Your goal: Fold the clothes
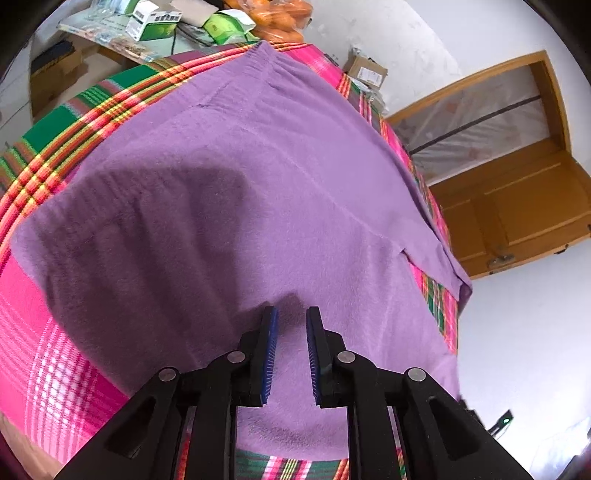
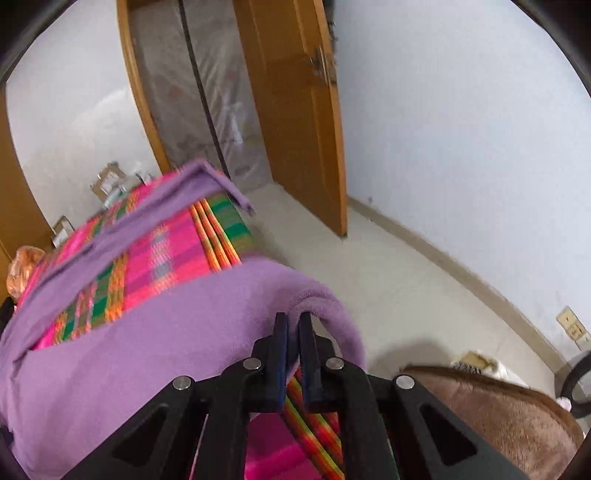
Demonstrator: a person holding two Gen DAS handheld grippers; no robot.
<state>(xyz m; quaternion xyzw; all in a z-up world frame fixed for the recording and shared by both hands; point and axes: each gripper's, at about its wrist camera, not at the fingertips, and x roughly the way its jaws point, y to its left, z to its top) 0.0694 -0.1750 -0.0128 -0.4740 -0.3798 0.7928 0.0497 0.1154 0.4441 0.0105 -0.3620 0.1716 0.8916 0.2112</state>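
Note:
A purple fleece garment point(image 1: 236, 177) lies spread flat over a pink, green and orange plaid cloth point(image 1: 44, 354) on a table. My left gripper point(image 1: 291, 314) hovers just above the garment's near part, its blue-padded fingers open with nothing between them. In the right wrist view the purple garment point(image 2: 110, 354) has its edge lifted into a curled fold, and my right gripper point(image 2: 292, 319) is shut on that edge. One narrow purple part point(image 2: 218, 181) stretches to the table's far corner.
Boxes point(image 1: 155, 18) and an orange bag point(image 1: 280, 18) crowd the table's far end. A wooden door point(image 2: 295, 110) stands open by a white wall. A brown fuzzy cushion point(image 2: 509, 413) sits at lower right, over a pale floor point(image 2: 388, 266).

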